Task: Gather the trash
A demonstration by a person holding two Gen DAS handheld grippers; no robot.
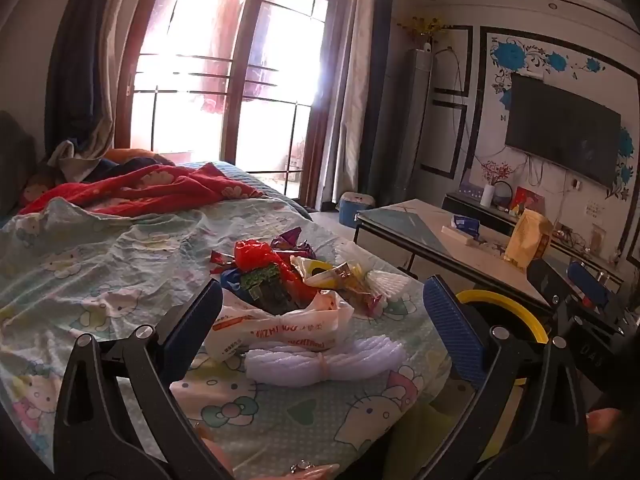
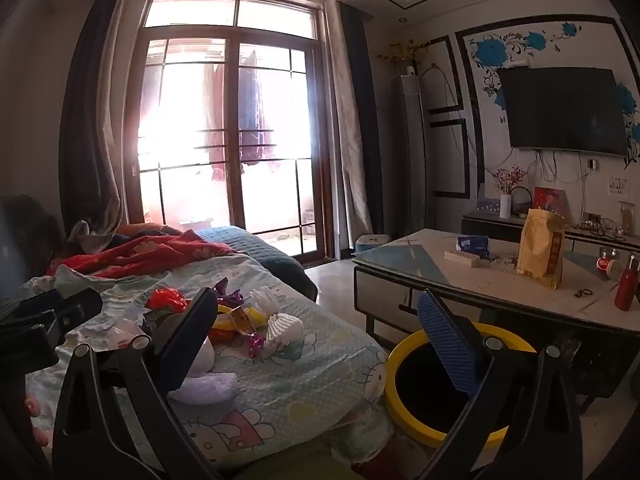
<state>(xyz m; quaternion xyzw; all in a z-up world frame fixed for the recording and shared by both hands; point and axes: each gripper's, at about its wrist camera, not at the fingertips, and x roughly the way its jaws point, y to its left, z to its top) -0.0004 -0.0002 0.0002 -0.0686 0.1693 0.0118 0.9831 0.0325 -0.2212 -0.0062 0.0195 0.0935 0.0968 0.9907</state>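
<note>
Holding both sets of tongs spread wide and empty, you have the left tongs poised over the trash pile on the bed, with a white foam net nearest. Your right tongs hang off the bed's edge, above the yellow-rimmed bin standing on the floor beside the counter.

We find a lived-in home, a combined living and sleeping room: a bed with cartoon-print sheets, a wall-mounted television, a low table, curtained balcony doors with laundry hanging beyond, and floral wall decals.
</note>
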